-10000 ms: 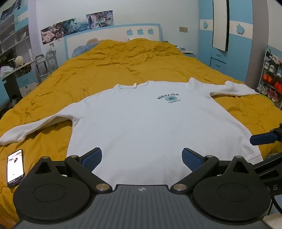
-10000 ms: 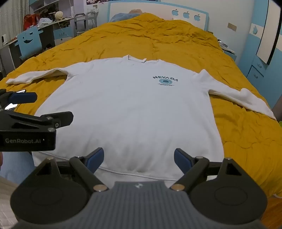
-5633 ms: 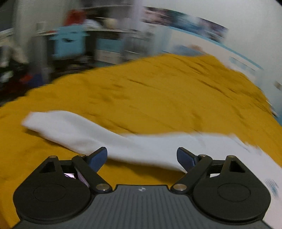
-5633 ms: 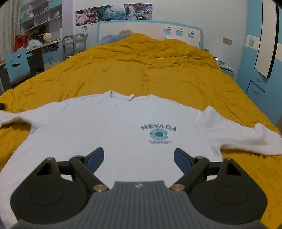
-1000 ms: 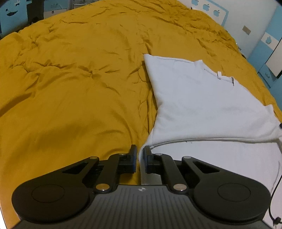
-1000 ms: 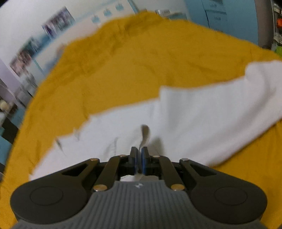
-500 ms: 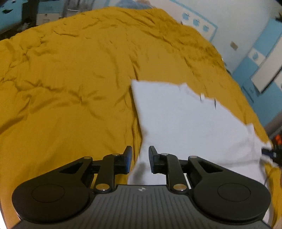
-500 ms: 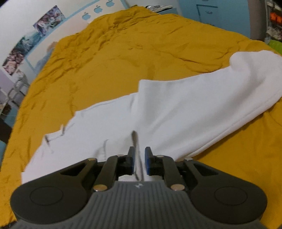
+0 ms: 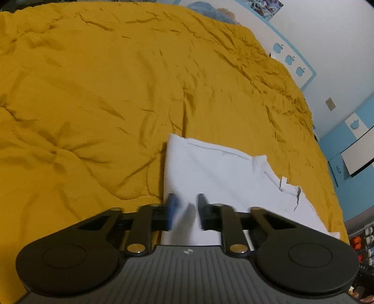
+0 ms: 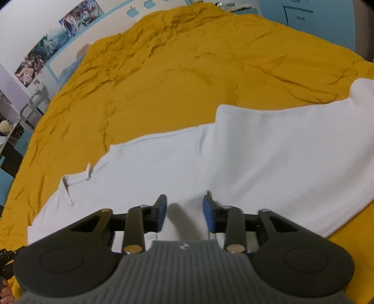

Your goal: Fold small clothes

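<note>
A white sweatshirt [image 9: 222,173] lies flat on a wrinkled mustard-yellow bedcover [image 9: 93,93] that fills most of both views. In the left wrist view its near side shows a straight folded edge running away from the camera, and a seam line crosses the cloth towards the neckline, where a small white tab [image 9: 284,181] stands up at the collar. The left gripper [image 9: 187,203] hangs just over that folded edge, tilted down at the cloth; its blue-padded fingers are blurred, its jaws have just been closing and stand a narrow gap apart, with only white fabric and a grey shadow seen between them and nothing pinched. In the right wrist view the sweatshirt [image 10: 257,152] spreads across the lower half of the picture, and its wide sleeve [image 10: 303,140] reaches out over the yellow cover towards the right edge, lying unfolded; the collar tab [image 10: 88,169] sits to the left. The right gripper [image 10: 184,203] is low over the body of the garment near the armpit; its jaws have also just been closing and stand slightly apart, the blue pads [image 10: 161,210] clear of the cloth, with a dark shadow between them. Beyond the bed stand a white headboard with blue apple shapes [image 10: 133,10], posters [image 10: 46,51] on the wall and a blue wardrobe [image 9: 339,145]
</note>
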